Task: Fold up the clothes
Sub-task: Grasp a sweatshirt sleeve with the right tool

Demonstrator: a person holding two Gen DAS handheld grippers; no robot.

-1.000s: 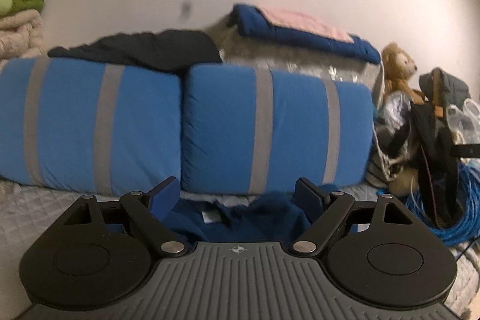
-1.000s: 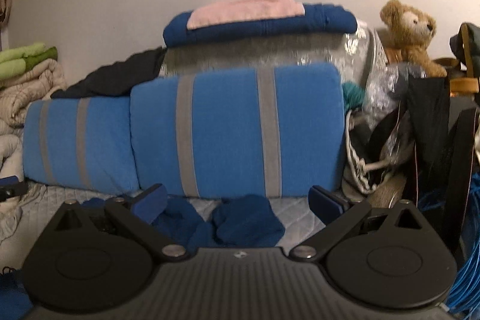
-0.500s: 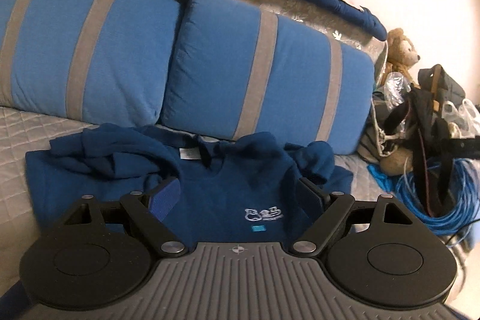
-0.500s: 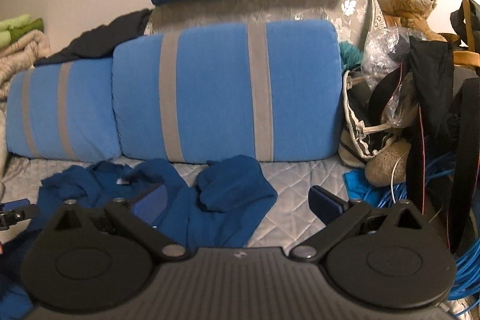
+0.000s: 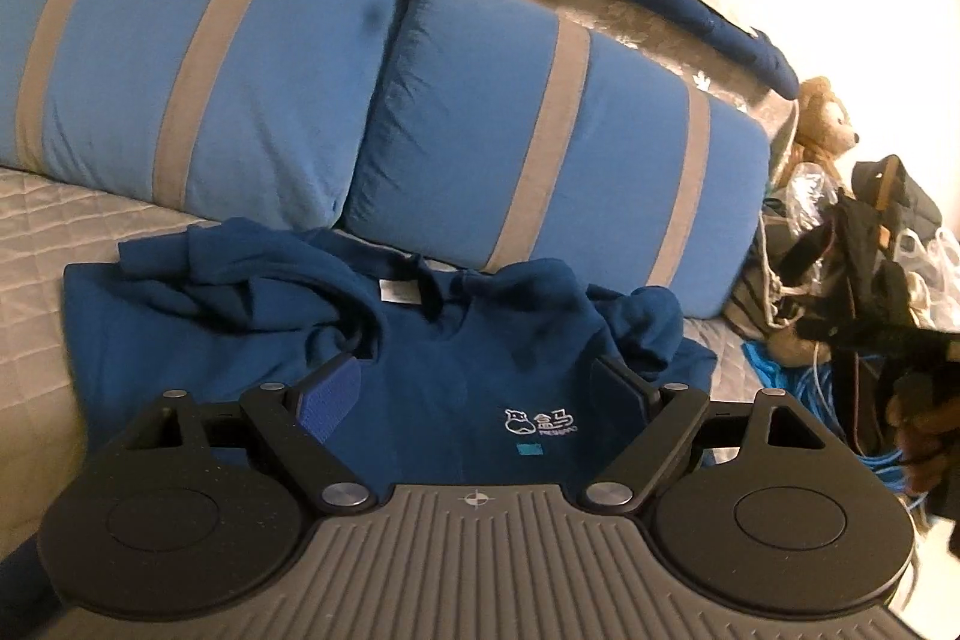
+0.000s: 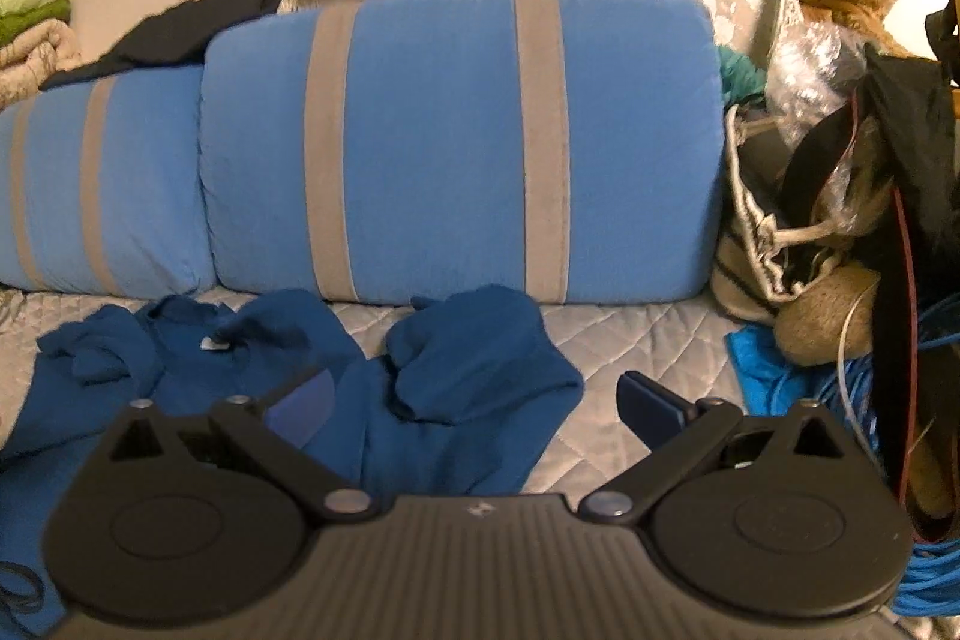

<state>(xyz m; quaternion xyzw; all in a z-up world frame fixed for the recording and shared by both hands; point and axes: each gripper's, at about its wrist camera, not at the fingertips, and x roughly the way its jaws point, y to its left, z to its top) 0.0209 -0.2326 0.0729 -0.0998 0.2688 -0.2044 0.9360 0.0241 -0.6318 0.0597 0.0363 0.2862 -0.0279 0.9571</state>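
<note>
Hovering over the crumpled navy-blue cotton sweatshirt (image 5: 456,376) on the grey quilted bedcover (image 6: 630,340), we hold left gripper (image 5: 474,391) and right gripper (image 6: 474,409) jaws apart, empty.

a grey quilted bed (image 5: 36,226) carries a crumpled navy sweatshirt (image 5: 432,376), spread flat just in front of two blue cushions (image 6: 456,142) with grey stripes. right of the sweatshirt, a teal cloth scrap (image 6: 759,361) lies on the quilt beside heaped bags (image 6: 774,226).
</note>
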